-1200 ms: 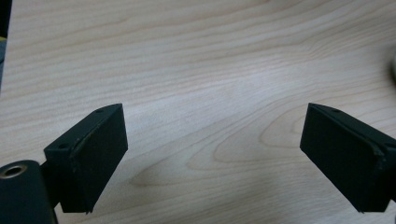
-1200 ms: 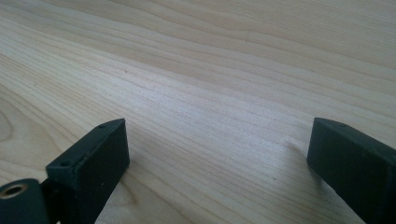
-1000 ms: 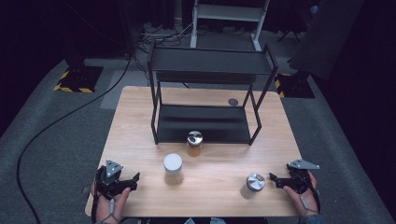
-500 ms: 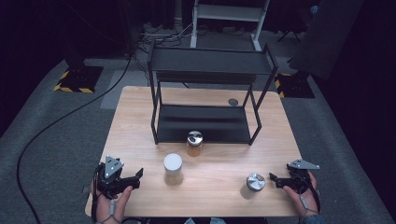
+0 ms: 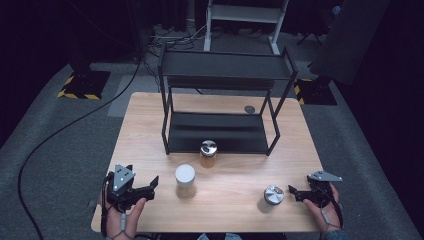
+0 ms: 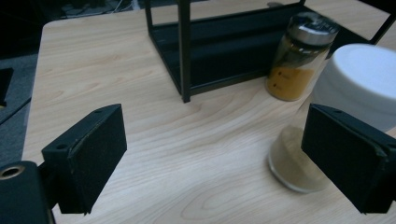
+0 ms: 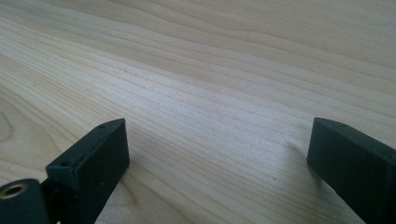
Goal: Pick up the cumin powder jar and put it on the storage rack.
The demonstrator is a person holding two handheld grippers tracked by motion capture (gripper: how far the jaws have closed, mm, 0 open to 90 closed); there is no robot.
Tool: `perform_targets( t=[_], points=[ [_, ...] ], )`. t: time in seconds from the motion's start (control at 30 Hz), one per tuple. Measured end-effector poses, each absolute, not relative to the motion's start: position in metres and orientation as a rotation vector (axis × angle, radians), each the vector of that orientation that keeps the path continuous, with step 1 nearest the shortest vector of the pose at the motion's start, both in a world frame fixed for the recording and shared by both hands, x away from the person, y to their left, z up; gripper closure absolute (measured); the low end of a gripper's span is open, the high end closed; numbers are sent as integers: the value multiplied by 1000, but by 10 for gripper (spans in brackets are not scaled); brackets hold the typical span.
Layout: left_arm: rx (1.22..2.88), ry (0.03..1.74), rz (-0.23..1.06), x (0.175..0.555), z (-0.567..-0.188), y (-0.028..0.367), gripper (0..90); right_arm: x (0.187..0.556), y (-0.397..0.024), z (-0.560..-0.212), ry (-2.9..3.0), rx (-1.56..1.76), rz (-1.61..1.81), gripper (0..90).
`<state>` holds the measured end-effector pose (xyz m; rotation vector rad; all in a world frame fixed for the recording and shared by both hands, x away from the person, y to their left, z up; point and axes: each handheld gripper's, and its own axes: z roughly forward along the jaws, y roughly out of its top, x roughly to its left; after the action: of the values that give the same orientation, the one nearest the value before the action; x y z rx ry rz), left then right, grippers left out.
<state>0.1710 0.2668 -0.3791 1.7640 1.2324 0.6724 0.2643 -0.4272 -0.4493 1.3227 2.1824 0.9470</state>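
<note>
1. We see the left gripper (image 5: pixel 152 183) at the table's near left corner, held in the person's left hand (image 5: pixel 123 220), jaws spread wide with nothing between them; they have just opened a bit more.
2. In the left gripper view its two black jaws frame bare wood, and the white-lidded jar (image 6: pixel 334 116) sits just beside the right jaw, partly behind it, not touched.
3. In the high view that white-lidded jar (image 5: pixel 185 181) stands upright just right of the left gripper, holding a tan powder.
4. Behind it we see a spice jar (image 5: pixel 208 154) with a metal lid and orange-yellow contents, upright, at the front edge of the black two-tier rack (image 5: pixel 220 80).
5. The rack stands on the far half of the wooden table (image 5: pixel 145 130); both shelves look bare. A small dark round thing (image 5: pixel 249 109) lies on the table behind the rack's right side; we can't tell what it is.
6. The right gripper (image 5: pixel 292 191) is at the near right, in the right hand (image 5: pixel 322 212), jaws apart and holding nothing, over bare wood in the right gripper view.
7. A silver-lidded jar (image 5: pixel 273 195) stands just left of the right gripper's tips, not between them.
</note>
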Motion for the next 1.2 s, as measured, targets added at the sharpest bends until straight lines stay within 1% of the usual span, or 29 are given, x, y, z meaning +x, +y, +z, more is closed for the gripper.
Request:
perform_targets(
  t=[0.53,0.87,0.97,1.2],
  points=[
    [1710,1152,711,164,-366,244,61,264,-427,-449,2182,1323,947,56],
    [1702,1122,696,170,-364,230,61,264,-427,-449,2182,1322,947,56],
    [1704,1120,695,172,-363,224,78,264,-427,-449,2182,1322,947,56],
    [1714,1094,678,178,-362,211,71,264,-427,-449,2182,1323,947,56]
  ],
)
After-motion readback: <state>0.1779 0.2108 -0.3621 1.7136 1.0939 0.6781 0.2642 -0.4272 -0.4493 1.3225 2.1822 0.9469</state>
